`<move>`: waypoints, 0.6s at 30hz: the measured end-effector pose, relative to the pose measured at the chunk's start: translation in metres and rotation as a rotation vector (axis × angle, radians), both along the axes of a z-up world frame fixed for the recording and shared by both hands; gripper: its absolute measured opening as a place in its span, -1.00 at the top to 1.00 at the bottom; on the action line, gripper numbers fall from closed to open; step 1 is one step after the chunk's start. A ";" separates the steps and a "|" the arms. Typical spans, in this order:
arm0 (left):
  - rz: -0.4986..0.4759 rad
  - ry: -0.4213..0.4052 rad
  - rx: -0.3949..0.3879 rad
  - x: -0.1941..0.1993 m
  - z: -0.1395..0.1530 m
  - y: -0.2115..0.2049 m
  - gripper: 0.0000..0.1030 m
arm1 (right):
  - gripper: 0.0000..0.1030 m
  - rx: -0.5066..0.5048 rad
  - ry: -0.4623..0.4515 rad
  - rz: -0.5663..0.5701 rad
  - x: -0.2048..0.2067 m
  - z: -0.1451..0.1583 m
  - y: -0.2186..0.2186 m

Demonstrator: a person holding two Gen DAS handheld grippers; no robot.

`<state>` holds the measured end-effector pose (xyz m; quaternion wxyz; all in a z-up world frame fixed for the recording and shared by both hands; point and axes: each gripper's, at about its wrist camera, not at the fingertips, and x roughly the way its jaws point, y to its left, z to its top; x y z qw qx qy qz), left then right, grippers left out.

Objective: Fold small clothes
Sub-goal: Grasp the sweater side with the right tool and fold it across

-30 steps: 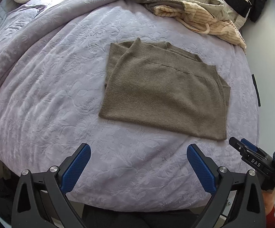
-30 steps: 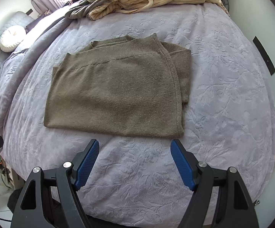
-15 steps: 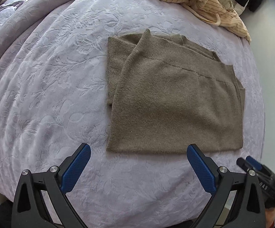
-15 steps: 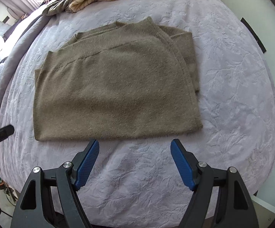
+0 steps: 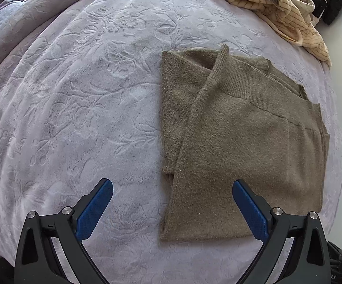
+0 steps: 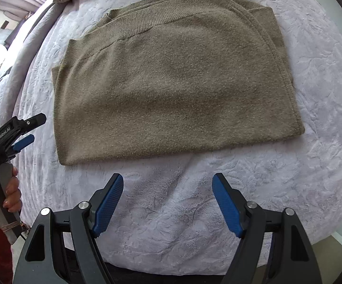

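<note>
Sweater [image 6: 171,80] flat on bedspread [image 5: 76,118]; both grippers' fingers [image 5: 95,208] [image 6: 108,203] spread, near hem, empty.

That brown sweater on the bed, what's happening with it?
A person is folding it with two hand-held claws. The brown sweater lies partly folded and flat on the lilac bedspread. Both claws are open and holding nothing. The left claw hangs over the sweater's near left corner, and the right claw hangs over bare bedspread just short of the sweater's near edge. Neither one touches it. A pile of other clothes waits at the far side of the bed.
</note>
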<state>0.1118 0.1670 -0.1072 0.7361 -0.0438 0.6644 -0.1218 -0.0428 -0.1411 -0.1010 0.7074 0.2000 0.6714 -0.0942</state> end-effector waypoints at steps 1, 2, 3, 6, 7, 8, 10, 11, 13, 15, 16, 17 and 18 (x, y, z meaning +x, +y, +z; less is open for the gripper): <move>-0.002 -0.002 0.001 0.003 -0.002 0.000 -0.97 | -0.56 0.004 0.004 0.001 0.001 -0.001 0.001; -0.004 -0.003 0.000 0.005 -0.003 0.000 -0.97 | -0.56 0.006 0.008 0.001 0.001 -0.003 0.002; -0.005 -0.005 -0.002 0.007 -0.004 0.000 -0.97 | -0.56 0.008 0.011 0.002 0.002 -0.004 0.003; -0.005 -0.006 -0.003 0.014 -0.010 -0.001 -0.97 | -0.56 0.009 0.021 0.007 0.003 -0.007 0.005; -0.004 -0.006 -0.004 0.016 -0.011 0.000 -0.97 | -0.56 0.010 0.024 0.008 0.004 -0.008 0.005; -0.003 -0.006 -0.007 0.018 -0.012 0.000 -0.97 | -0.56 0.012 0.026 0.009 0.005 -0.010 0.005; -0.004 -0.007 -0.015 0.022 -0.015 0.000 -0.97 | -0.55 0.014 0.031 0.008 0.007 -0.013 0.006; -0.006 -0.008 -0.019 0.025 -0.016 -0.001 -0.97 | -0.56 0.017 0.031 0.008 0.008 -0.015 0.006; -0.012 -0.011 -0.031 0.031 -0.020 -0.002 -0.97 | -0.56 0.024 0.028 0.009 0.011 -0.018 0.007; -0.010 -0.014 -0.046 0.036 -0.022 -0.001 -0.97 | -0.56 0.030 0.017 0.010 0.016 -0.020 0.009; -0.008 -0.014 -0.062 0.039 -0.024 -0.001 -0.97 | -0.56 0.041 0.007 0.009 0.019 -0.021 0.010; -0.006 -0.011 -0.077 0.042 -0.025 -0.001 -0.97 | -0.56 0.062 -0.006 0.008 0.023 -0.021 0.011; -0.004 -0.006 -0.093 0.045 -0.026 -0.001 -0.97 | -0.56 0.093 -0.022 0.005 0.025 -0.022 0.013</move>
